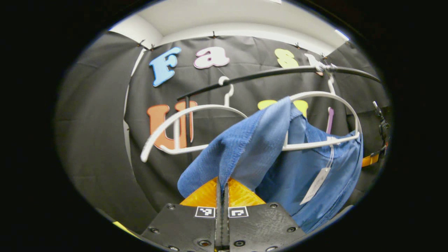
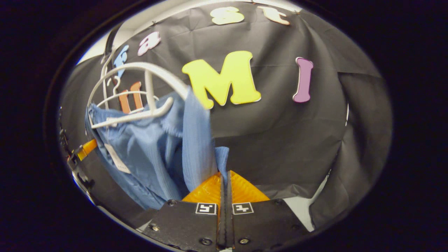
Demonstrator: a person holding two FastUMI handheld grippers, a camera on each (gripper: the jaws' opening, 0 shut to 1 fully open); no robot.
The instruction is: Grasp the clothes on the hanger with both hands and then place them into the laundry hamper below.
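While the blue garment (image 1: 280,164) hangs over the lower bar of the nearer white hanger (image 1: 325,140), the left gripper (image 1: 222,185) has its jaws pressed together on a fold of that cloth, the fabric rising out of the slit between them in the left gripper view. One corner of the garment is drawn up and over the hanger's bar, its frayed edge running down toward the fingers. A paper tag (image 1: 315,185) dangles against the cloth just right of that grip. Over on the left, a second white hanger (image 1: 182,129) hangs bare on the black rail (image 1: 266,73), well apart from the cloth, with open wall behind it.

In the right gripper view, the right gripper (image 2: 225,182) also has its jaws closed, pinching a narrow strip of the garment (image 2: 157,150) at its right-hand edge. The cloth stretches up and left from there to the hanger (image 2: 140,112). To the right of that edge there is only the dark booth wall, plenty of open room. The other gripper (image 2: 82,154) shows at the far left edge, near the garment's tag (image 2: 117,159).
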